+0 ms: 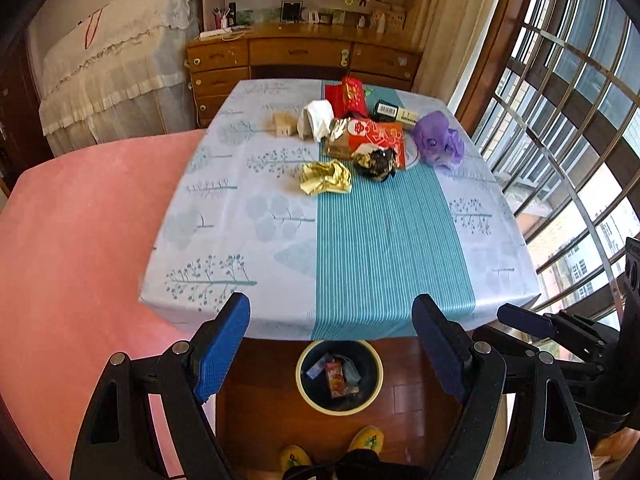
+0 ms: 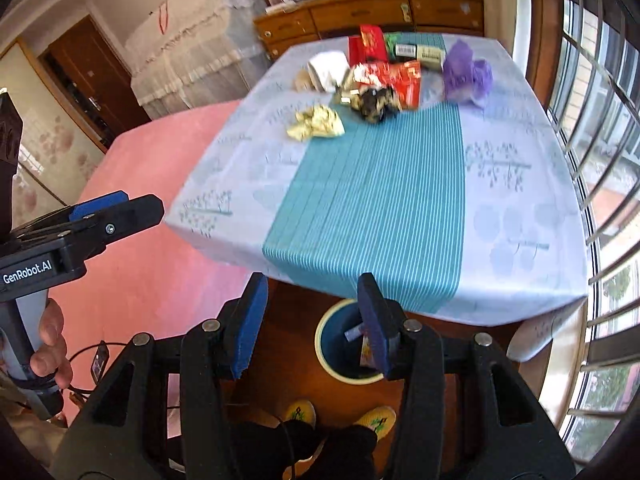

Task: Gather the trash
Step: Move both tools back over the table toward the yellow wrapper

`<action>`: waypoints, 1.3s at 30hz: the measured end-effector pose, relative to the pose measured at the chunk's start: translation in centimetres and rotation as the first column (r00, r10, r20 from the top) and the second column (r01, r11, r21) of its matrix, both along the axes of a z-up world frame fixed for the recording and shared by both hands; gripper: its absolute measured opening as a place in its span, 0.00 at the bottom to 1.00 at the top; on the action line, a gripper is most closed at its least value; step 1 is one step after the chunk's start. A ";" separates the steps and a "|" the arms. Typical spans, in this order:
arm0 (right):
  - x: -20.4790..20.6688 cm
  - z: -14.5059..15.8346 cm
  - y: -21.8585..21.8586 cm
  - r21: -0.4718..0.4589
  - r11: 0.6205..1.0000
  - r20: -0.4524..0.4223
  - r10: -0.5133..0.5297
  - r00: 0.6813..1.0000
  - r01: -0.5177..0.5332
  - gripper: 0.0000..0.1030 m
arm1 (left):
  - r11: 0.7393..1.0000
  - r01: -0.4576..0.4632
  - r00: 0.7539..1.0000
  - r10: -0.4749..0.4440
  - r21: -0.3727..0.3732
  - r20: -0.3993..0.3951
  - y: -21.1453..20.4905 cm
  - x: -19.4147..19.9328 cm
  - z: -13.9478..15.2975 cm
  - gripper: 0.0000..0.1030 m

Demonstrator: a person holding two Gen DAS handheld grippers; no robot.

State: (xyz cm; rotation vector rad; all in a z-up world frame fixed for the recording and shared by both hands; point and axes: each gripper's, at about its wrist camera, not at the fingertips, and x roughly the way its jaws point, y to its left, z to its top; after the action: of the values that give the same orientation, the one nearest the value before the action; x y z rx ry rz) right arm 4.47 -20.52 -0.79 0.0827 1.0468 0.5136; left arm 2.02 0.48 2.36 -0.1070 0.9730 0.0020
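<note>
Trash lies at the far end of the table (image 1: 280, 240): a crumpled gold wrapper (image 1: 326, 178), a dark crumpled wrapper (image 1: 378, 164), a red snack bag (image 1: 376, 136), a red packet (image 1: 348, 96), a white tissue wad (image 1: 318, 118) and a purple plastic bag (image 1: 438, 138). The same gold wrapper (image 2: 318, 122) and purple bag (image 2: 466, 72) show in the right wrist view. A bin (image 1: 339, 376) with wrappers inside stands on the floor below the table's near edge. My left gripper (image 1: 332, 316) hangs open and empty above the bin. My right gripper (image 2: 314, 296) is open too, narrower, with nothing between its fingers.
A pink bed (image 1: 80, 240) borders the table on the left. Barred windows (image 1: 580, 120) run along the right. A wooden dresser (image 1: 300, 56) stands behind the table. The person's yellow slippers (image 1: 366, 438) are on the wooden floor by the bin (image 2: 340, 344).
</note>
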 end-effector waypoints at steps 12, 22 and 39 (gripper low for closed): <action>6.3 0.6 0.5 0.026 0.999 0.031 -0.034 0.999 0.033 0.42 | 0.998 0.028 0.999 -0.029 0.061 0.015 -0.9 6.4 1.8 0.82; 14.8 -2.1 2.5 0.008 0.964 -0.028 -0.264 0.964 0.264 0.42 | 0.964 0.257 0.963 -0.249 0.069 -0.104 1.6 19.4 -2.8 0.82; 25.0 -7.9 4.6 0.006 0.797 -0.166 -0.594 0.787 0.603 0.42 | 0.747 0.656 0.736 -0.601 0.110 -0.310 -1.0 32.7 -15.2 0.77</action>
State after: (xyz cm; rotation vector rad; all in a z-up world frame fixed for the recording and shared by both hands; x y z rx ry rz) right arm 29.48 -15.95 -8.69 0.5038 1.0890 -0.0504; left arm 34.74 -0.51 -12.79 0.4463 1.2251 -0.5272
